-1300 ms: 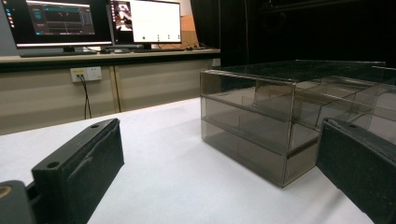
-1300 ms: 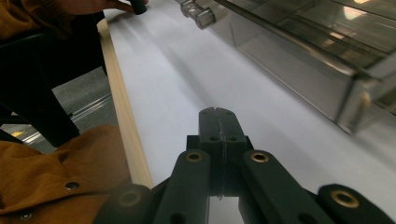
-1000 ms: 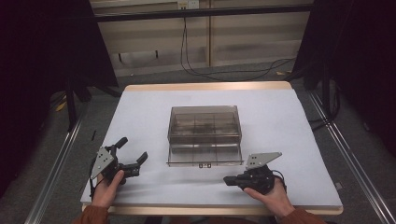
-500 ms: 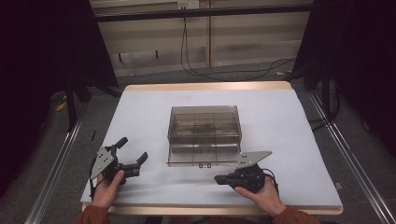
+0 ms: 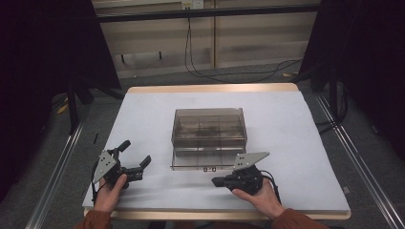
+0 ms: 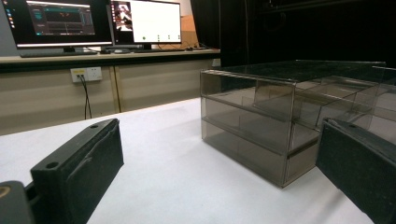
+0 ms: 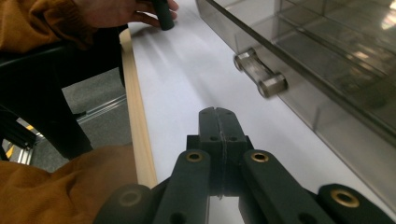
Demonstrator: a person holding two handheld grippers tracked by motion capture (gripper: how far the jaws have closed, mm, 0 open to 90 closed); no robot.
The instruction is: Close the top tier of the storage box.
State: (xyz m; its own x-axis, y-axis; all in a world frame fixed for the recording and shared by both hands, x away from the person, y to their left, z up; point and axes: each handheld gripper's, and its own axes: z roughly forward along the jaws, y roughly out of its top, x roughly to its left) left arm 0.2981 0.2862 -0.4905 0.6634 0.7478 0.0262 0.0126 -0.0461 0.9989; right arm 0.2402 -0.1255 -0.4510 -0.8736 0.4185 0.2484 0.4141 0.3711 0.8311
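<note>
A smoky see-through drawer box stands in the middle of the white table. Its bottom drawer juts out toward me, with a small clear handle on its front. My right gripper lies low on the table just in front of that drawer, pointing left, jaws shut on nothing. In the right gripper view the shut jaws sit a little short of the handle. My left gripper rests at the front left, open and empty. In the left gripper view its jaws frame the box.
The table's wooden front edge runs close beside my right gripper. A person's hand holds the other gripper farther along it. Monitors stand on a desk beyond the table. Metal rails flank both sides.
My right gripper has slid left along the table's front, closer to the spot below the drawer handle. The left gripper and the box have stayed put.
</note>
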